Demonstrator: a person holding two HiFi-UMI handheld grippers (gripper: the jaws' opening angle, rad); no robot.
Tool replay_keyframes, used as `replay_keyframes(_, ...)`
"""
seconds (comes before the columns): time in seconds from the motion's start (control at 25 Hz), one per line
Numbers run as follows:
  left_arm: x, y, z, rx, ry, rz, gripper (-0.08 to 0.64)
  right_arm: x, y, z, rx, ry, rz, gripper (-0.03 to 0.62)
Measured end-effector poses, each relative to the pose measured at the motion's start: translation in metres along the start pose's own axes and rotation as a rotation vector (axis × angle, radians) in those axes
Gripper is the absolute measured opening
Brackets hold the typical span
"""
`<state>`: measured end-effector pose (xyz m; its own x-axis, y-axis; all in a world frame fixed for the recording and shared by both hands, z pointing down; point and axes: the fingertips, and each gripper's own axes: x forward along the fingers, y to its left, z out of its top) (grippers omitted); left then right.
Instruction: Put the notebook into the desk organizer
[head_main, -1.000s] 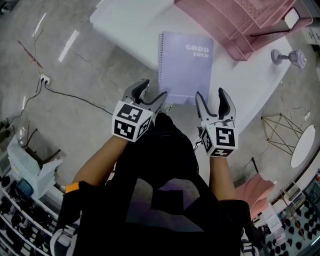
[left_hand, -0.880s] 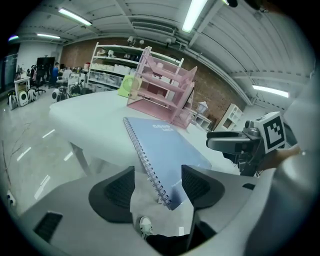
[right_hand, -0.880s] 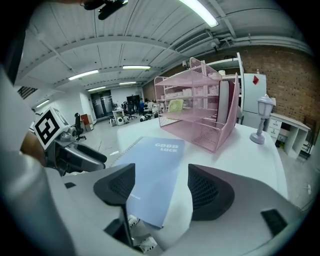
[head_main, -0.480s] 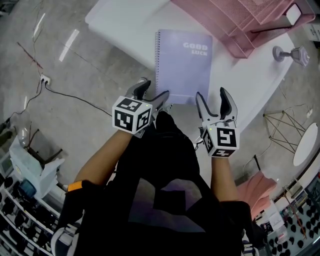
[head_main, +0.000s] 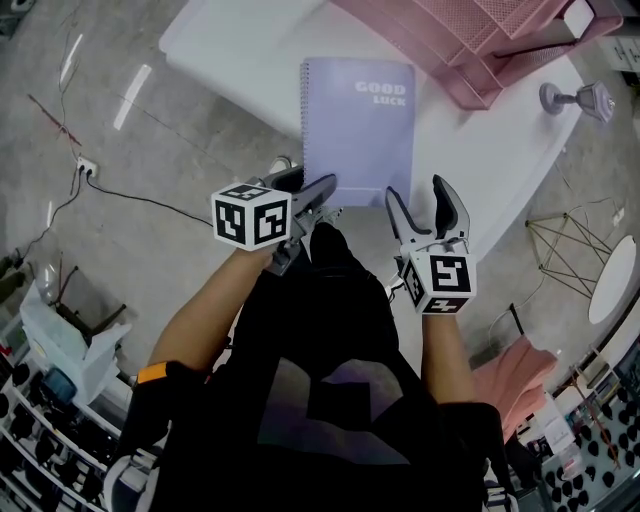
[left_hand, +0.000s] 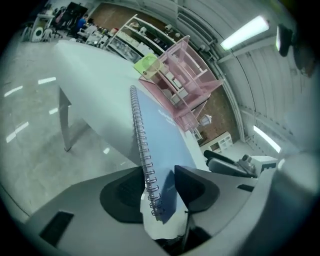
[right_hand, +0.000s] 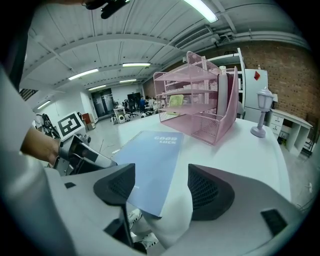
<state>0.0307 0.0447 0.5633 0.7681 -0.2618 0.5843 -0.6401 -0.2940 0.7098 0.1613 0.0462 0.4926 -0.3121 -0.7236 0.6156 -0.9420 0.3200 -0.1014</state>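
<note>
The notebook (head_main: 358, 120) lies flat on the white table (head_main: 240, 50), with its near short edge poking past the table's rim. Its spiral-bound near corner sits between the jaws of the left gripper (head_main: 312, 185). Those jaws have just been closing, one above the cover and one below. A gap still shows beside the thin book, so they do not pinch it yet. The right gripper (head_main: 416, 190) hovers with its jaws wide apart and empty, the notebook's other near corner just ahead of them. The desk organizer (head_main: 480, 40) stands well beyond both pairs of jaws, at the table's far side.

Likely trouble: a pinch landing on the wire coil rather than the cover could slip or bend the loops. Held by one corner alone, the limp book may sag and fan open when lifted, then snag on the organizer's mesh.

The cover is a smooth, matte lilac rectangle with white lettering, and the coil is thin bright wire. The organizer is pink wire mesh, boxy and tiered. The table top looks smooth and hard.
</note>
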Motion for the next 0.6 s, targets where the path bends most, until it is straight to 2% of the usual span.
replay_keyframes(0.36,-0.015,-0.019,0.010,-0.222,0.054,-0.135,0.054,0.005,0.002,-0.003,0.046,0.011,0.032,0.325)
replay_keyframes(0.48,-0.022,-0.021,0.015,-0.305,0.054,-0.186,0.038,0.008,0.003,-0.002,0.075,0.015,0.048,0.325)
replay_keyframes(0.6,-0.029,-0.019,0.017,-0.348,0.067,-0.221,0.037,0.012,0.004,-0.005,0.110,0.025,0.068,0.325)
